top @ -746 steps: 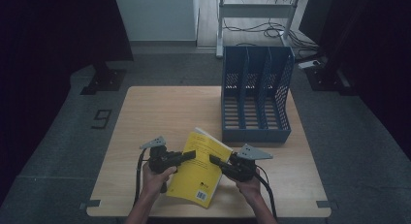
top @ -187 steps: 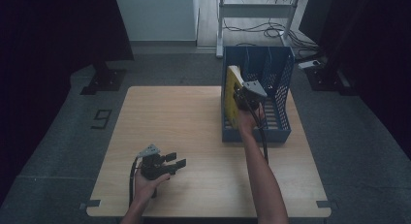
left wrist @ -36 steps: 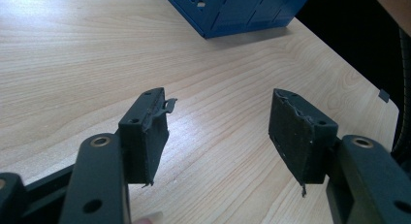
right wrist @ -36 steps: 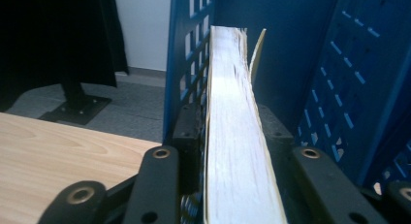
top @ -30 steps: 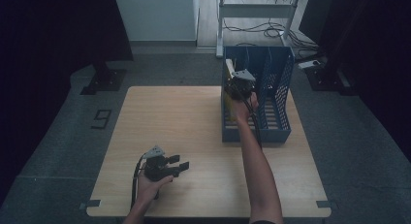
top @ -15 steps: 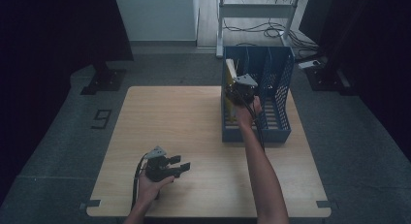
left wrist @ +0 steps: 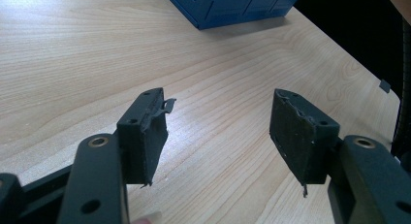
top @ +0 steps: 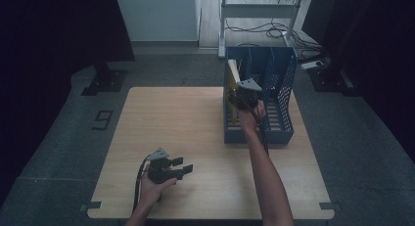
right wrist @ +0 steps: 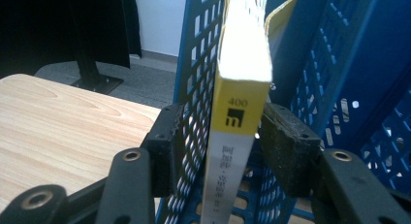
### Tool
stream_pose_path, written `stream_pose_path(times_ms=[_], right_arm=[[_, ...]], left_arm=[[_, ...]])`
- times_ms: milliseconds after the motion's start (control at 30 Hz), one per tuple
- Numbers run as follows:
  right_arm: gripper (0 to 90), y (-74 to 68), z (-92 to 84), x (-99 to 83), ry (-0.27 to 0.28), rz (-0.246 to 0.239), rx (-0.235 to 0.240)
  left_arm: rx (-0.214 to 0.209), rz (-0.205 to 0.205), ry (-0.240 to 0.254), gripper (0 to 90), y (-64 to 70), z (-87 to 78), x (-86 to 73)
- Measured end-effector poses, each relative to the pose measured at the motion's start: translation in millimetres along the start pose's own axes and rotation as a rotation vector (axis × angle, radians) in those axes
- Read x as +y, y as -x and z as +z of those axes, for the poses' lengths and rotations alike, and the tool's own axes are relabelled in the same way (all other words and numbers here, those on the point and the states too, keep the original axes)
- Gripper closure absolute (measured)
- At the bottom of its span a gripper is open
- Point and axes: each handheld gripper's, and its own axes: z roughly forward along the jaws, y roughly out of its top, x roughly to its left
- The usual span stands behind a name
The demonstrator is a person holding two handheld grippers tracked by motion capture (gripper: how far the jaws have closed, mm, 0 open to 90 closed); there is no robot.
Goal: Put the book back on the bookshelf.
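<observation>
A: We see the yellow book [right wrist: 236, 132] standing on end in the blue file rack [top: 281, 108], in the compartment nearest the rack's left wall, as the high view shows it.

B: Yes. Its long axis runs up and down. In the right gripper view the spine faces us, out of the rack's open front, and the top edge with its white pages points upward, with the cover splayed a little at the top.

A: And the right gripper [right wrist: 220, 149]? We see its jaws on either side of the spine, inside the rack's front.

B: They have just been opening. The book is between them, but we see a gap between the left pad and the spine, with the rack's perforated wall showing through it; the right pad stands just beside the book. We take the jaws as apart, no longer pressing.

A: In the high view the right gripper [top: 243, 95] sits at the rack's left compartment, with the book's [top: 233, 69] pale top edge rising just beyond it.

B: The left gripper [top: 180, 165] rests well short of the rack, near the table's [top: 186, 118] front edge, in the person's left hand [top: 151, 189].

A: Its own view shows the jaws wide apart over bare wood, nothing between the pads [left wrist: 154, 136], and the rack's corner [left wrist: 232, 6] farther off.
</observation>
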Motion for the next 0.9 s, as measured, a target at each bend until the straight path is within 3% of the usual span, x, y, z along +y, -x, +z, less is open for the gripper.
stream_pose_path(times_ms=[200, 500, 900], right_arm=[[48.5, 2.3, -7.0, -1.9, 0.011, 0.053, 0.03], [46.7, 2.6, -20.5, -5.0, 0.023, 0.044, 0.037], [45.1, 7.6, -47.6, -13.4, 0.024, 0.009, 0.081]], left_arm=[[0.006, -0.001, -0.001, 38.2, 0.2, 0.6, -0.5], [0.003, 0.006, -0.001, 37.8, 0.9, 0.6, -0.3], [0.006, -0.001, 0.001, 37.6, -1.3, -1.3, 0.3]])
